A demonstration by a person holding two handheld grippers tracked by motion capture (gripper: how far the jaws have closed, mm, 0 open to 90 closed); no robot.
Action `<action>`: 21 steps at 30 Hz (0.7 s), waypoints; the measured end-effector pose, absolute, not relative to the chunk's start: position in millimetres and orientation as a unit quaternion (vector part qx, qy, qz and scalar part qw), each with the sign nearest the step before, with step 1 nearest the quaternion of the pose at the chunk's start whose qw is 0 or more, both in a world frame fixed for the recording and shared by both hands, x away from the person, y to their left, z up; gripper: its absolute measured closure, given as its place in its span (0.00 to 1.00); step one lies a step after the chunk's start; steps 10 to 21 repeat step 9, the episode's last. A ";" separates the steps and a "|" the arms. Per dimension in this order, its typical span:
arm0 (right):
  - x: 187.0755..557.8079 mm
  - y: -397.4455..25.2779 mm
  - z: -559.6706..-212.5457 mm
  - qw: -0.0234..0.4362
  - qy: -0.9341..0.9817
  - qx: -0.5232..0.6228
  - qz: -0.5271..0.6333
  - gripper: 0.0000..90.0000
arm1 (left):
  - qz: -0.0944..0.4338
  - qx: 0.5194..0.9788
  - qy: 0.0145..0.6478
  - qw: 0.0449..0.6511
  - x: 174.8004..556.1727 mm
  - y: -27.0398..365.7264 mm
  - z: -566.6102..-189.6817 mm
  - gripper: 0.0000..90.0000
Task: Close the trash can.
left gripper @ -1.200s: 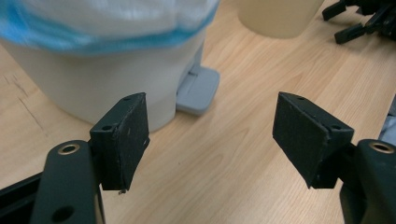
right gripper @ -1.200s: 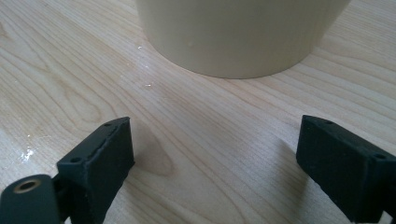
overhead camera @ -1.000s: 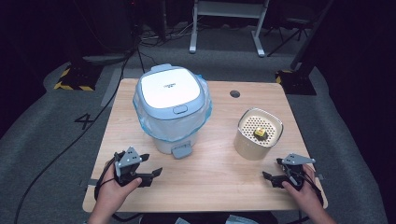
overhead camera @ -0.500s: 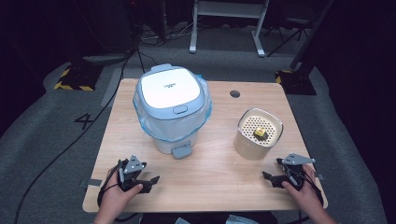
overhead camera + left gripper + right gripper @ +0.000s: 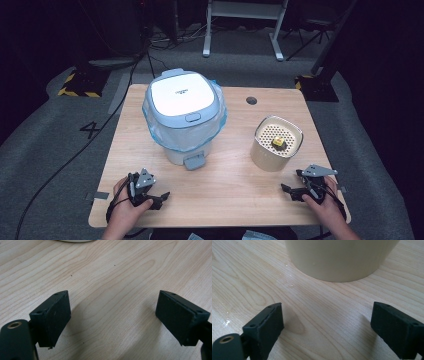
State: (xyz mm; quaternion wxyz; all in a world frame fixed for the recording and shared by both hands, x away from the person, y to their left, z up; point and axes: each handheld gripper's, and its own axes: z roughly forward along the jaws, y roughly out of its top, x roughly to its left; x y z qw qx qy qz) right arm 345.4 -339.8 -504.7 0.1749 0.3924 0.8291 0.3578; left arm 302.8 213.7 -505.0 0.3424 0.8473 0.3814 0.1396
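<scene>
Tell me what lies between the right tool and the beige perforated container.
Nothing: bare wooden table runs from the open right tool to the foot of the beige container in the right gripper view. The high view agrees.

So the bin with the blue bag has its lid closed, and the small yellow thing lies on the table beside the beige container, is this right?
Not quite. The bin is closed, but the small yellow thing lies on the perforated top of the beige container, not on the table beside it. The high view shows this.
</scene>
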 end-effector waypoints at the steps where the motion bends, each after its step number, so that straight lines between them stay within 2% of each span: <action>1: 345.4 -339.8 -504.7 0.175 0.829 0.392 0.358 0.13 | 0.140 0.846 0.383 0.342 302.9 213.7 -505.0 0.14; 21: 345.4 -339.8 -504.7 0.175 0.829 0.392 0.358 0.13 | 0.144 0.843 0.390 0.342 303.7 213.7 -505.1 0.14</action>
